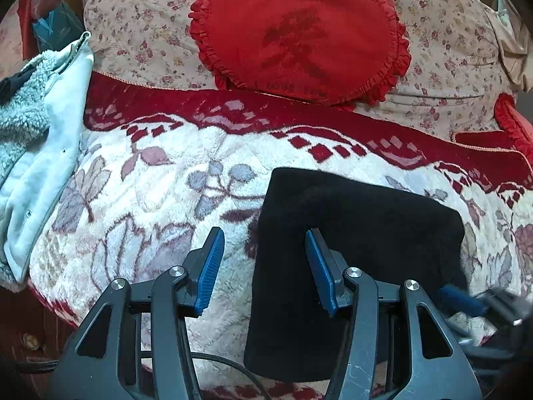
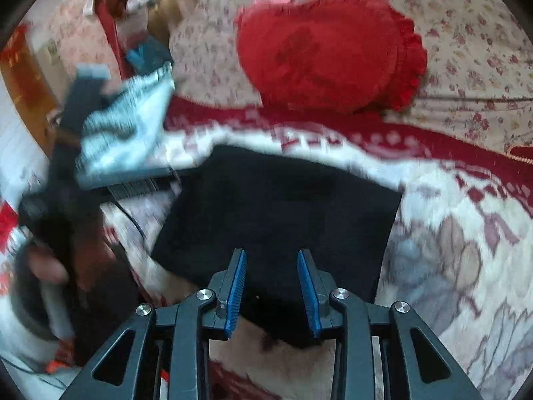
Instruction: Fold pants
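Right wrist view is blurring badly: right gripper [image 2: 271,288], jaws open and empty, is hovering over folded black pants [image 2: 276,206] lying on the floral blanket [image 2: 466,233]. Left gripper [image 1: 265,266], jaws likewise open, is straddling the pants' left edge; beyond, a red cushion [image 1: 296,33] is leaning.

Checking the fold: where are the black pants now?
The black folded pants lie flat on the white floral fleece blanket, below the red heart-shaped ruffled pillow, right of centre in the left wrist view.

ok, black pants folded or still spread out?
Folded: the black fabric pants lie as one compact rectangle on the red-and-white fleece blanket, no separate legs showing.
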Motion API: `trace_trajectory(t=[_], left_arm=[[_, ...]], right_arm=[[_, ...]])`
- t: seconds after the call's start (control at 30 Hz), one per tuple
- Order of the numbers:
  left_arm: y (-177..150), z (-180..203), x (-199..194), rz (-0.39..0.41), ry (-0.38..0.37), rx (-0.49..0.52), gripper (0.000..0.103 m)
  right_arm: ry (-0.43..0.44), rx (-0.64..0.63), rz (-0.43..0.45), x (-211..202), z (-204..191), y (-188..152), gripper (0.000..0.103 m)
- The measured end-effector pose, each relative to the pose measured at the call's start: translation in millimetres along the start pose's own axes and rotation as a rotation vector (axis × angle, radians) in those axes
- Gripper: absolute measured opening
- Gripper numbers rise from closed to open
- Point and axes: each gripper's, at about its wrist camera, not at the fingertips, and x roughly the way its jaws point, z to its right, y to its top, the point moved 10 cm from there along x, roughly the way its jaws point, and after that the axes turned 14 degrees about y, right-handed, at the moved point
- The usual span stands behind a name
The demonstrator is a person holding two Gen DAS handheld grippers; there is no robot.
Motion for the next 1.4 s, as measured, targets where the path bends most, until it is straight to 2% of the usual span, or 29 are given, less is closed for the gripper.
trace_trajectory(t=[0.17,0.37,0.7,0.83,0.9,0.97,1.0,1.03,1.2,1.4], left_arm=[[-4,-3,-5,-0.001,0.008,0.007,0.05],[-9,-6,-8,-0.016,-0.005,-0.006,0.05],[-24,-8,-24,-0.013,-0.031,0.0,0.05],[-37,-5,-19,-0.043,-0.069,0.007,0.05],[-45,0,-11,-0.074,-0.083,0.011,0.05],[-48,3,-6,-0.088,-0.096,-0.006,0.054],[-48,3,-4,-0.089,-0.1,-0.016,0.061],[-48,3,-3,-0.089,-0.101,-0.019,0.064],[-45,4,-3,-0.101,-0.117,-0.011,0.063],[-36,0,-6,-0.08,-0.12,0.001,0.063]], right_arm=[[-0.001,0.004,0.003,-4,-3,-2,0.031],[0.001,0.043,0.059,-24,2,7,0.033],[-0.008,0.05,0.05,-22,4,8,0.033],[-0.018,0.087,0.088,-30,13,10,0.041],[-0.022,0.104,0.09,-29,19,9,0.041],[-0.029,0.111,0.064,-19,23,4,0.041],[-0.037,0.107,0.051,-16,24,2,0.041],[-0.049,0.097,0.042,-13,24,0,0.041],[-0.033,0.111,0.07,-22,28,4,0.043],[-0.001,0.21,0.12,-34,50,3,0.046]])
